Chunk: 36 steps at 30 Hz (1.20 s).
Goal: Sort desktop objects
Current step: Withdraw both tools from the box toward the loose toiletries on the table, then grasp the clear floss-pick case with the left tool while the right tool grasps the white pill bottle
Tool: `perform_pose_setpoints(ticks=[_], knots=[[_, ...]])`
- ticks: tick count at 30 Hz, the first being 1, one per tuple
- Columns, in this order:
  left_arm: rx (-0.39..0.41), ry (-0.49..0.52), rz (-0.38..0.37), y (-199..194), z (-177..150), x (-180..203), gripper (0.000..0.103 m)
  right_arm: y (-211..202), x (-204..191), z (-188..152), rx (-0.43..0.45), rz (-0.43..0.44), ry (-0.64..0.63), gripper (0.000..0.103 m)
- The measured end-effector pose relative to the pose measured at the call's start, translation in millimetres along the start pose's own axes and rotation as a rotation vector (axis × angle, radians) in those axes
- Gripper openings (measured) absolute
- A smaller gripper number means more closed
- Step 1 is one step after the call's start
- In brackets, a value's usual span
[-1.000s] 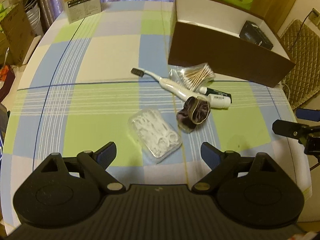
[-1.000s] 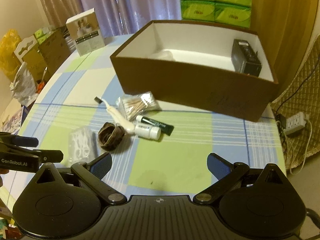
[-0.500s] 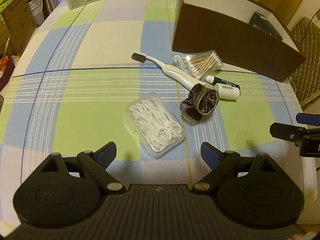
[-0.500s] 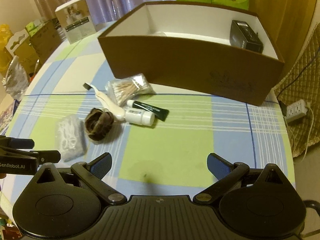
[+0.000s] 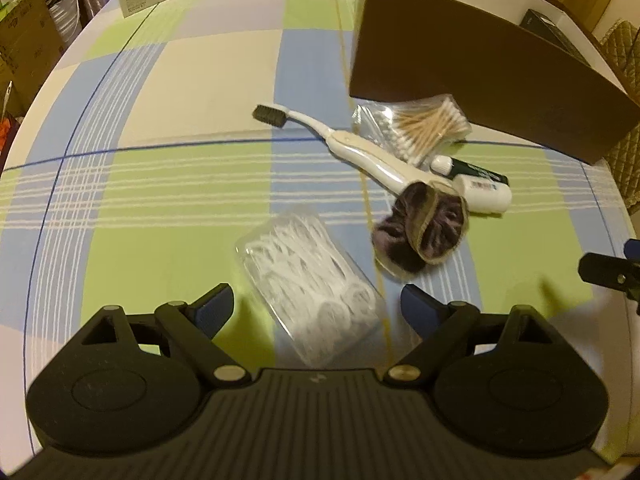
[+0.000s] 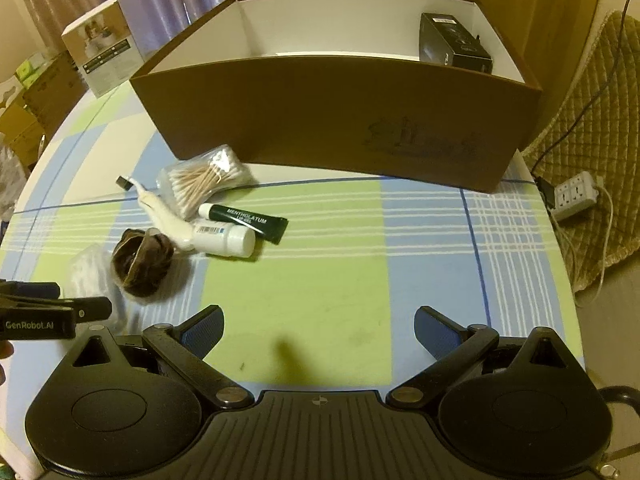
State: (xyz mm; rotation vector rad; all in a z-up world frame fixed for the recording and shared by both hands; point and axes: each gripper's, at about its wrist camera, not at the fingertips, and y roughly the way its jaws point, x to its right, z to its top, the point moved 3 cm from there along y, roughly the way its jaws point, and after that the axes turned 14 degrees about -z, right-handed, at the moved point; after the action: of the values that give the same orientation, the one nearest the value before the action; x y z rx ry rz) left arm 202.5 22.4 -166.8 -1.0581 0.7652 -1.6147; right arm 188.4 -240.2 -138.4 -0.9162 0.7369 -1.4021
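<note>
Between your left fingers: the clear floss-pick box (image 5: 310,294) lies flat on the checked tablecloth (image 5: 160,200), its near end in the gap, touching neither pad.
Your left gripper (image 5: 314,306): spread wide, holding nothing, low over the near edge of the cloth.
Your right gripper (image 6: 318,328): also spread wide and empty, over a bare green square; its tip (image 5: 608,272) shows at the right edge of the left view.
Scrunchie (image 5: 422,236): dark and velvety, just right of the floss-pick box and a little farther from you, touching the toothbrush handle.
Toothbrush (image 5: 340,142): white, dark bristles pointing left, lying aslant with its handle end at the scrunchie.
Small white bottle (image 6: 224,239): on its side, just beside the toothbrush handle.
Dark green tube (image 6: 246,220): flat on the cloth, touching the bottle on its far side; you can read MENTHOLATUM on it.
Cotton swabs (image 6: 206,182): in a clear bag, against the front wall of the brown box.
Brown box (image 6: 340,120): open-topped, white inside, standing at the far right of the table.
Black carton (image 6: 454,46): inside the brown box, at its right end.
White product box (image 6: 104,54): upright at the far left of the table, well apart from the rest.
</note>
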Motion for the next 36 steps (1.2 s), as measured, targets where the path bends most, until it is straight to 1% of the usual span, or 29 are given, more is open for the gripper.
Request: perform_pose_setpoints(ticks=[1, 4, 6, 9, 11, 13, 18, 20, 23, 27, 30, 34, 35, 36], knots=[[0.003, 0.002, 0.004, 1, 2, -2, 0.085, 1, 0, 1, 0.001, -0.001, 0.0, 0.099], [0.007, 0.0, 0.011, 4, 5, -11, 0.083, 5, -4, 2, 0.005, 0.002, -0.004, 0.099], [0.012, -0.008, 0.014, 4, 6, -18, 0.08, 7, -8, 4, 0.01, 0.007, -0.005, 0.099], [0.017, -0.02, 0.026, 5, 6, -32, 0.071, 9, -16, 9, 0.025, 0.022, -0.004, 0.099], [0.016, -0.028, 0.03, 7, 6, -42, 0.059, 12, -22, 13, 0.033, 0.029, -0.005, 0.099], [0.012, -0.036, 0.03, 9, 6, -51, 0.054, 15, -29, 16, 0.045, 0.037, -0.007, 0.099], [0.028, -0.041, 0.057, 7, 13, -67, 0.053, 24, -50, 24, 0.078, 0.043, -0.028, 0.097], [0.033, -0.054, 0.06, 6, 15, -74, 0.053, 30, -56, 26, 0.077, 0.043, -0.027, 0.083], [0.032, -0.057, 0.058, 4, 17, -81, 0.053, 39, -62, 29, 0.06, 0.051, -0.002, 0.074], [0.024, -0.039, 0.063, 4, 18, -84, 0.053, 46, -71, 32, 0.067, 0.061, 0.005, 0.069], [0.017, -0.02, 0.064, 6, 20, -85, 0.053, 50, -77, 34, 0.072, 0.044, -0.006, 0.064], [0.01, -0.001, 0.067, 9, 23, -85, 0.053, 59, -82, 34, 0.057, 0.025, -0.013, 0.048], [0.012, 0.004, 0.067, 10, 24, -85, 0.053, 61, -83, 34, 0.055, 0.023, -0.019, 0.046], [0.012, 0.006, 0.067, 10, 26, -86, 0.053, 62, -83, 34, 0.055, 0.022, -0.026, 0.046]])
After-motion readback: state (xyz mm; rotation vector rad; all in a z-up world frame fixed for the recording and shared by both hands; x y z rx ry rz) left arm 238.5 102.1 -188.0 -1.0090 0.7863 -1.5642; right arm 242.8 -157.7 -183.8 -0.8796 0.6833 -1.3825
